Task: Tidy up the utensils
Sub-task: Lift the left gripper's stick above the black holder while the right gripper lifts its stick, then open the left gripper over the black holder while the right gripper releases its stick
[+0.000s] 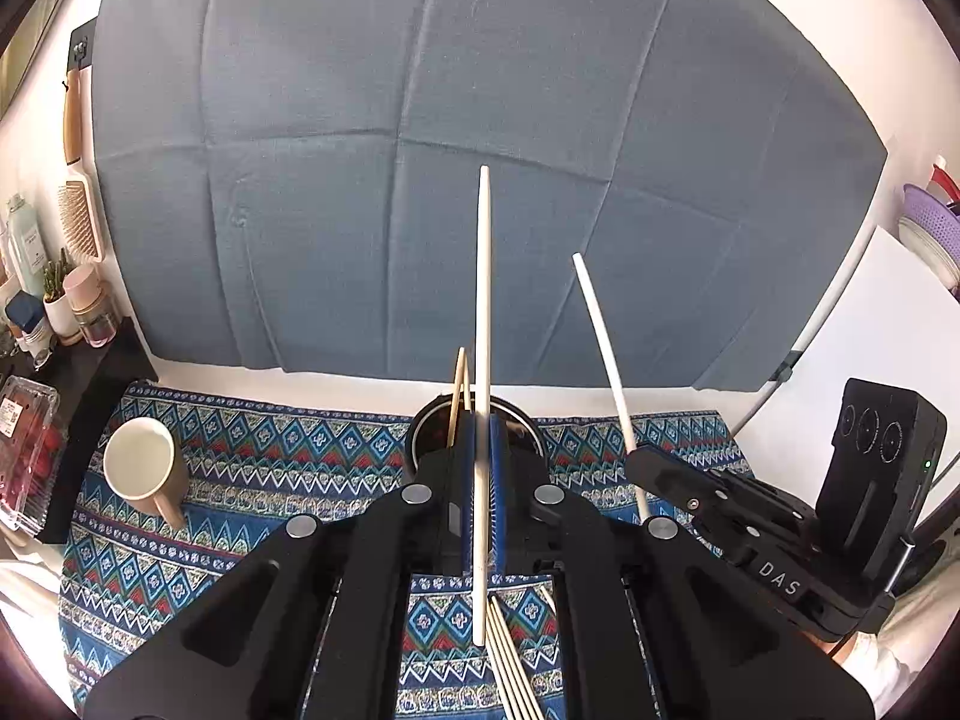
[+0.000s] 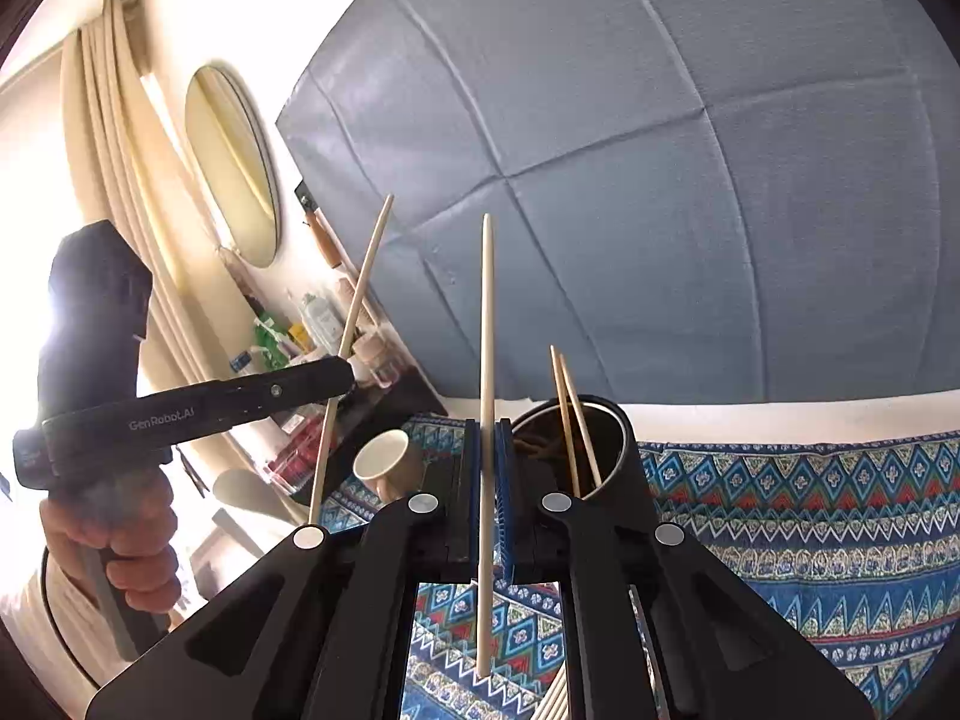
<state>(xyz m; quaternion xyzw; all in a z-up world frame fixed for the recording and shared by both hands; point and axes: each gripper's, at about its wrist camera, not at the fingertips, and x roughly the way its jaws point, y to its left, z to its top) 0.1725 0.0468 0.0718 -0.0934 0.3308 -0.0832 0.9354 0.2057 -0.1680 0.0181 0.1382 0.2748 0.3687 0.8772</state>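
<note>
Left gripper raised above patterned cloth, tilted down toward dark holder cup. Fingers clamped on white chopstick, tip standing upward. Right gripper likewise raised, angled down; fingers clamped on pale chopstick, tip up. Two wooden chopsticks already stand in holder cup. More chopsticks lie on cloth below. Beige mug stands left, apart. Person's hand grips left handle.
</note>
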